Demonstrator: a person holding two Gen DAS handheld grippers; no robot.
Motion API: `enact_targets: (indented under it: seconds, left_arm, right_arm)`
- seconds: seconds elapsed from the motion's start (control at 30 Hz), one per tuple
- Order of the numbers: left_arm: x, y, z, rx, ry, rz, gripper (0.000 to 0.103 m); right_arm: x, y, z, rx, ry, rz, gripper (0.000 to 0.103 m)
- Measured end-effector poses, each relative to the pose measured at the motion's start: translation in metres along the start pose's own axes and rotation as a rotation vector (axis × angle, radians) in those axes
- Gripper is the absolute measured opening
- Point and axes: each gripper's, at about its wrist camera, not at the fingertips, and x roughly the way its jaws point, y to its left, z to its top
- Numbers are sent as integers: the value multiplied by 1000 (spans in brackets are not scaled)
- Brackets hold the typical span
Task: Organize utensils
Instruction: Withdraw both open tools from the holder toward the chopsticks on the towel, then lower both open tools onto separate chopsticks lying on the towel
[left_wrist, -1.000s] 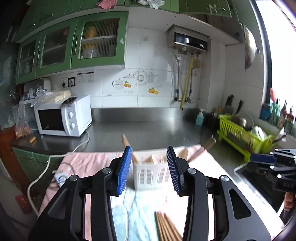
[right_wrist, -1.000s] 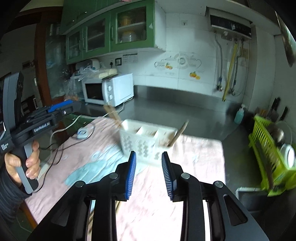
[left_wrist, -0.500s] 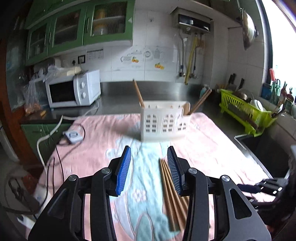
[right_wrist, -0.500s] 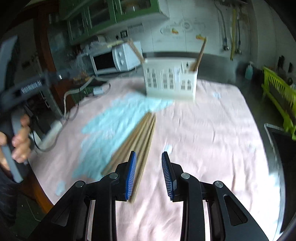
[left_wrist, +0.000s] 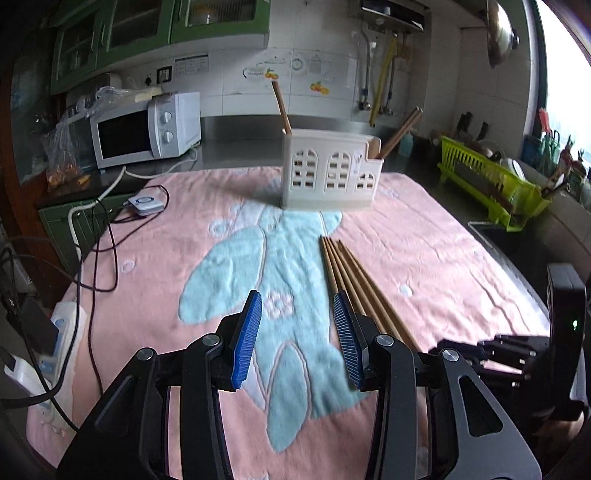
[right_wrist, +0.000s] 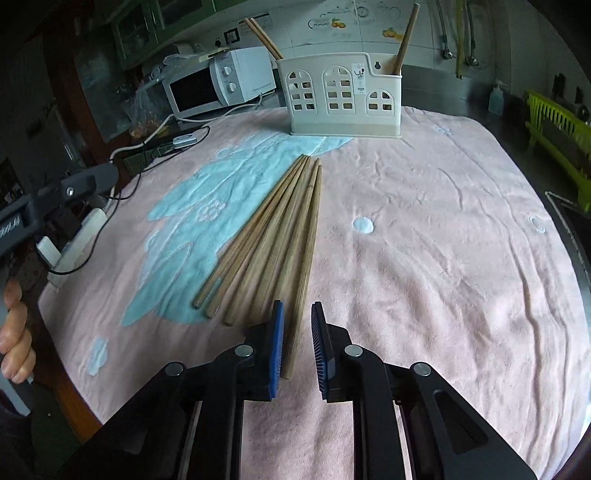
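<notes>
Five chopsticks (right_wrist: 280, 225) on pink towel (right_wrist: 424, 240) | left tool (left_wrist: 295, 332) wide, empty | right tool (right_wrist: 297, 343) closing over one

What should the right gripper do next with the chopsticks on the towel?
Probably finish closing the right gripper on the rightmost chopstick, then lift. Its jaws are closing with that stick's near end between them, the pads apparently not yet pressing; the white holder stands beyond.

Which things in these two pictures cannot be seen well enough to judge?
- Chopsticks, left wrist view: near ends hidden behind the left tool.
- Rightmost chopstick, right wrist view: the closing right tool straddles it; contact unclear.
- White holder: its walls hide the inside.
- Cabinet contents, both views: dark, cut off at the top edge.
</notes>
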Motion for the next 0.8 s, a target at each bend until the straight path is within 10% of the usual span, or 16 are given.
enact_targets:
  seconds: [0.8]
  left_arm:
    - [69,-36,-39,46,205,-132,26]
  right_arm:
    - [12,-12,-2,-8,36,-54,7]
